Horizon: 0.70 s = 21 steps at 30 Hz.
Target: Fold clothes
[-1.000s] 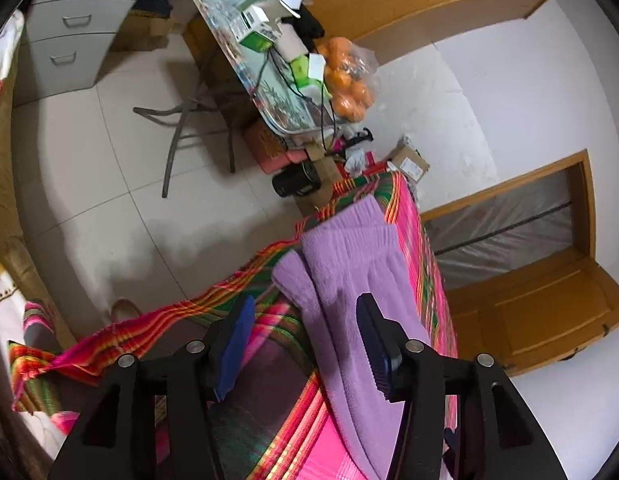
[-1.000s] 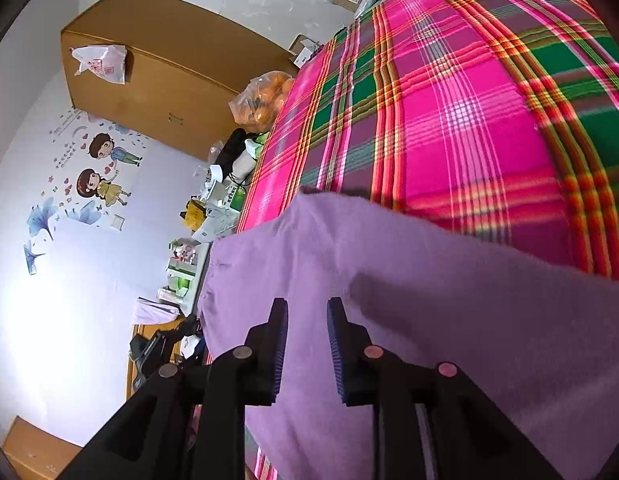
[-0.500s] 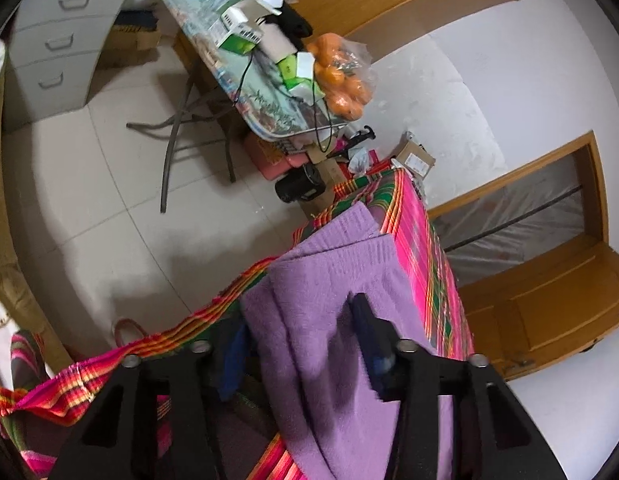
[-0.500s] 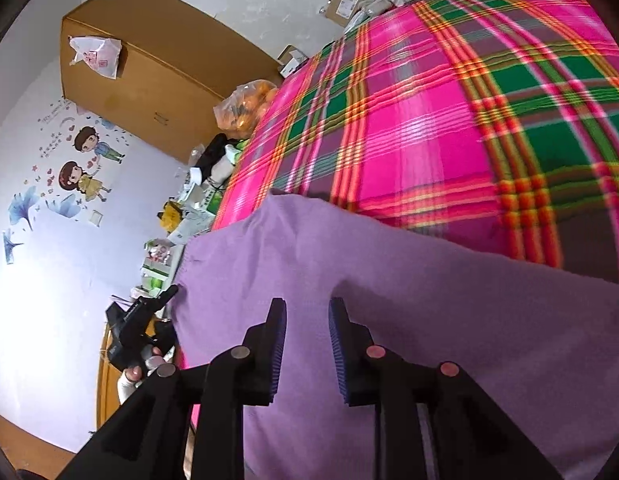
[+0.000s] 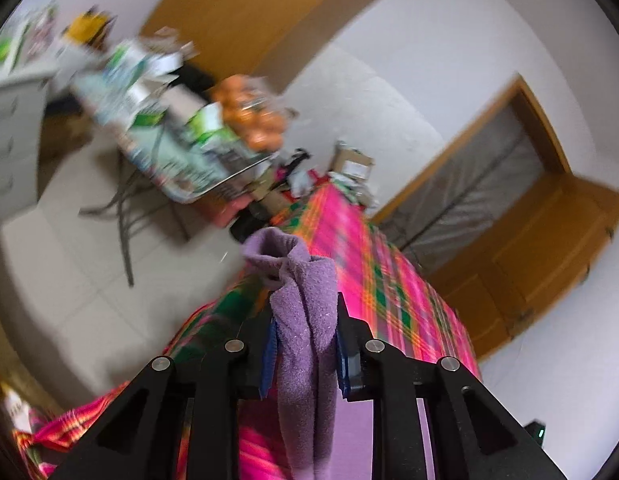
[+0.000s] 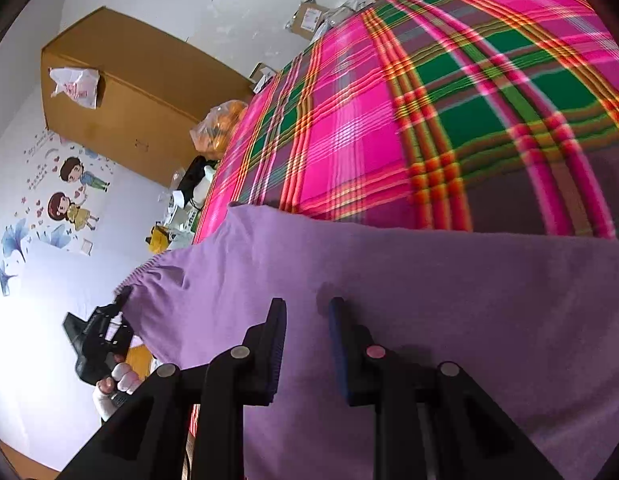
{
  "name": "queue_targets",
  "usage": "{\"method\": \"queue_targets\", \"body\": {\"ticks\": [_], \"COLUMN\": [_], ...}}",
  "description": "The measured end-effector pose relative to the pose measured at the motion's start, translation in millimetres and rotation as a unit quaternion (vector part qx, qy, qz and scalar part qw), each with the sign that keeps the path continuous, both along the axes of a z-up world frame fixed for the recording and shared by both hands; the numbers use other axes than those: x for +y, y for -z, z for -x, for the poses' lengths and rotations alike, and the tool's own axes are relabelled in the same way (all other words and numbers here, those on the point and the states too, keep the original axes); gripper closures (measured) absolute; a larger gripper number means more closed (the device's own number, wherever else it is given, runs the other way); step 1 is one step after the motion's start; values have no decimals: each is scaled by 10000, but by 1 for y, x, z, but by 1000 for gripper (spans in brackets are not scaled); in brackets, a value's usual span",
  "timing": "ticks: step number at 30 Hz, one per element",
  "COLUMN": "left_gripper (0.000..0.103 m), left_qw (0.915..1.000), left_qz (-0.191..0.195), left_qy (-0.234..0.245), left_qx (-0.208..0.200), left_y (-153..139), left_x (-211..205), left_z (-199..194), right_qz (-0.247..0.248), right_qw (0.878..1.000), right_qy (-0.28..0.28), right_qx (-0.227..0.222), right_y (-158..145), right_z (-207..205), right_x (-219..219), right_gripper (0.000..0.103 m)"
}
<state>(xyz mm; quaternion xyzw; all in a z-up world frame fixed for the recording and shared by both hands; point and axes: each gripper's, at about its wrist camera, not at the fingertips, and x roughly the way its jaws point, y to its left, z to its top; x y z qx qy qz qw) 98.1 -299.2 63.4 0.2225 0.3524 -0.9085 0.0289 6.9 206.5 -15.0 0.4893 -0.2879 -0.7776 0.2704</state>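
Left gripper (image 5: 305,344): matte black angular frame, triangular cut-outs, round silver screws at joints, blue ribbed pads on fingers (image 5: 269,354). Right gripper (image 6: 307,344): same black frame, silver and pinkish screws, dark blue ribbed pads.

Purple garment (image 5: 305,320) pinched in left tongs (image 5: 305,344)

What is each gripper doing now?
Left gripper: has just been closing, now shut on the purple garment.
Right gripper: slightly open over it, gripping nothing.

plaid-covered bed (image 6: 349,140), purple garment (image 6: 429,280) on it
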Motion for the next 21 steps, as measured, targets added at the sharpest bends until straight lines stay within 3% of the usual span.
{"method": "queue_targets", "body": {"ticks": [6,10,15,21], "left_gripper": [79,80,81,82], "left_qw": [9912,9751,9431,8978], "left_qz": [667,1077,1479,1819], "left_qy": [1073,1875,2938,4008], "left_qx": [404,486,475,147], "left_y": [-41,-52,-45,-7], "left_x": [67,125,194,252], "left_z": [15,25,28,24], "right_qz": [51,83,127,186], "right_qw": [9998,9995,9991,9988], "right_qy": [184,294,394,456], "right_qx": [-27,-18,-7,-1], "right_y": [1,0,-1,0], "right_z": [-4,-5,-10,-13], "right_x": [15,19,28,35], "right_gripper": [79,79,79,79]}}
